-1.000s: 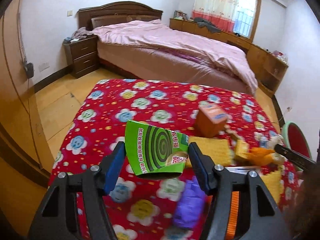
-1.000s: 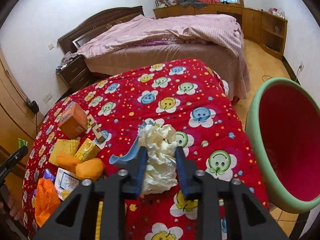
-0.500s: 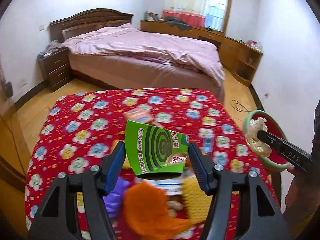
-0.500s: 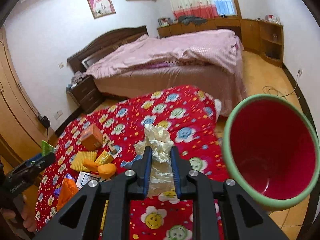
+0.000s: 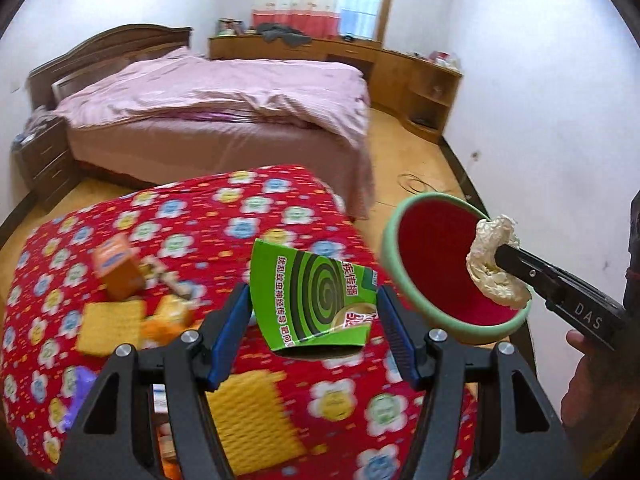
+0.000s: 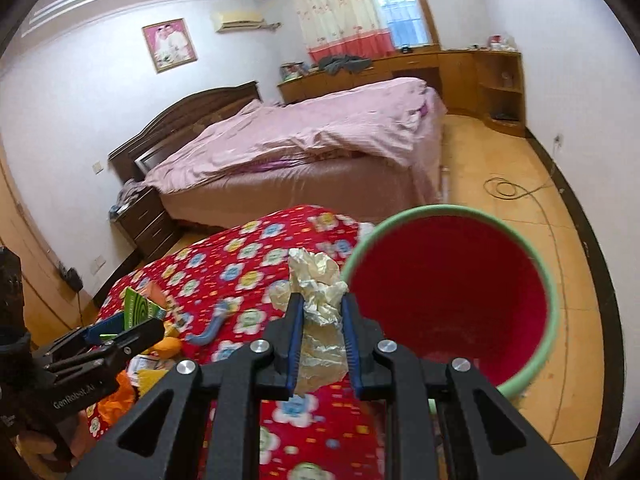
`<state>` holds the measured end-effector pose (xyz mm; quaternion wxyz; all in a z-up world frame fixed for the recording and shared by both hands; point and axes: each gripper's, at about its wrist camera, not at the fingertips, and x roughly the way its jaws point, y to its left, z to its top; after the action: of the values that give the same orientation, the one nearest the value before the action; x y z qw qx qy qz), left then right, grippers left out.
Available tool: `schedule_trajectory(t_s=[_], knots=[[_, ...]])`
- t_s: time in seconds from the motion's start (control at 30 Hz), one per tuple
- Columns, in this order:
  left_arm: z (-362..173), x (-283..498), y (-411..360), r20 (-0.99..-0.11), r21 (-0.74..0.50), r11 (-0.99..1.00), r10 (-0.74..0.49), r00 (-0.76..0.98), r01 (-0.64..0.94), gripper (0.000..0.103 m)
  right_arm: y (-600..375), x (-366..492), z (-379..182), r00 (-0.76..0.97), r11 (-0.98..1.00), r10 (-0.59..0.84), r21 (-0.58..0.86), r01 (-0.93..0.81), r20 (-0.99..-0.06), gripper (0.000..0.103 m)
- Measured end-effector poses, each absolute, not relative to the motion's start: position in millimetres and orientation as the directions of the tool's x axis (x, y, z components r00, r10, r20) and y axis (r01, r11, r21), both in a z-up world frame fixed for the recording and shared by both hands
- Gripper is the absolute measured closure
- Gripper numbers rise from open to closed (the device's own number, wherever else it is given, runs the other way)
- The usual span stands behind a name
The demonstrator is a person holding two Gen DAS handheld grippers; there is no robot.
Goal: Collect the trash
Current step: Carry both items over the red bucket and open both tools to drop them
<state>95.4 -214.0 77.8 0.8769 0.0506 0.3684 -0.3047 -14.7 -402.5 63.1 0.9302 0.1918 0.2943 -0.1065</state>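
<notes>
Over the near rim of the red bin (image 5: 436, 280) hangs the paper wad (image 5: 494, 264), pinched between the narrowed jaws of the right gripper (image 6: 320, 320) — this hand is clearly the nearer one, the bin's mouth just ahead and to its right. Across the flowered desk (image 5: 280, 208), the left gripper (image 5: 312, 320) clamps a green box (image 5: 316, 296) with its jaws set wide — the bin lies off to its right
</notes>
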Motion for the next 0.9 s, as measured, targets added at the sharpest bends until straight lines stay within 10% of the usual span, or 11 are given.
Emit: schedule_trajectory(t_s=[0.9], knots=[[25, 96, -359, -0.742, -0.132, 0.664, -0.559, 0.371, 0.736, 0.035, -509, -46, 6, 0.726, 0.778, -0.181, 0.356, 0.518, -0.663, 0.071]])
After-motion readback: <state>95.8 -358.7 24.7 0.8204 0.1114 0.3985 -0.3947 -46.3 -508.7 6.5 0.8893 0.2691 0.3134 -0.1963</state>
